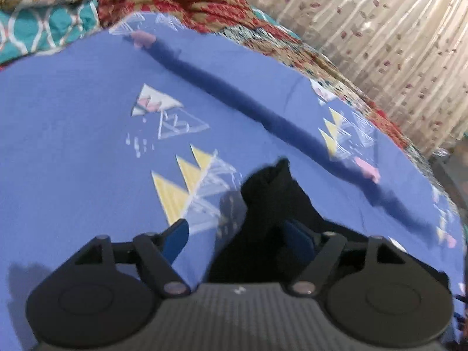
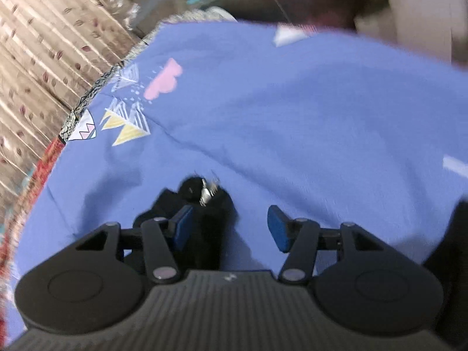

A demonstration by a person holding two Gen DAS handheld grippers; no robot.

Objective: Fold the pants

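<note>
Blue patterned bedsheet [image 1: 73,122] fills our views; black pants [image 1: 272,193] lie between our left claw [image 1: 242,239] and right claw [image 2: 229,228], both spread, pads off the cloth.

One black pants [image 1: 272,199], one blue sheet [image 1: 73,111], two grippers [image 1: 237,237] [image 2: 229,228].

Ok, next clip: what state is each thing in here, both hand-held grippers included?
Left hand-held gripper: open, black cloth between its fingers, not pinched.
Right hand-held gripper: open, black cloth by its left finger, not pinched.
Black pants: bunched up on the sheet, not folded flat.
Metal fastener on the pants: showing at the top of the bunch.
Blue patterned sheet: spread out, lightly creased.
Curtain: drawn, hanging in pleats.
</note>
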